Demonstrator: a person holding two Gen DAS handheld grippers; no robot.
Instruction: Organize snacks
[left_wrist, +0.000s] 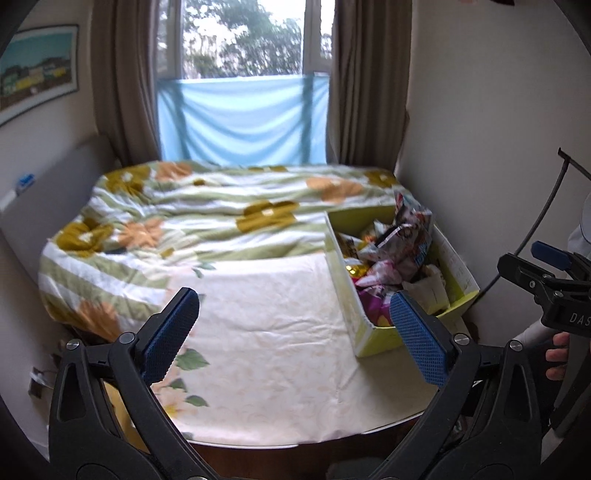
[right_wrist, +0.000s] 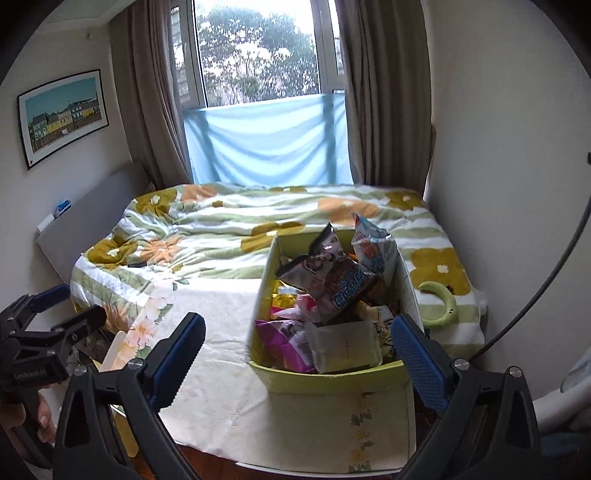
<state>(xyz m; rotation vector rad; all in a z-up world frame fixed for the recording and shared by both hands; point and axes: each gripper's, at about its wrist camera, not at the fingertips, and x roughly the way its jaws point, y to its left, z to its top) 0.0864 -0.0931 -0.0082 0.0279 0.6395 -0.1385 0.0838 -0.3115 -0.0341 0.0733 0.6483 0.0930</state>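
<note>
The yellow-green cardboard box (right_wrist: 328, 380) sits at centre right of the right wrist view on the cream-clothed counter (right_wrist: 221, 350), crammed with crinkly snack packets; a brown foil chocolate packet (right_wrist: 332, 277) and a pale blue-and-white packet (right_wrist: 373, 247) stick up above its rim; the right gripper (right_wrist: 297, 354) has its jaws spread wide and grips nothing; the left gripper (left_wrist: 293, 332) likewise stands open over bare cloth; the risk, as I judge it, is that the loosely heaped top packets slide out onto the flowered quilt (right_wrist: 229, 229) if the box is nudged.

left wrist: looks down over table (left_wrist: 280, 369) | right wrist: nearer box (right_wrist: 332, 387) | shared: bed (left_wrist: 207, 214)
</note>
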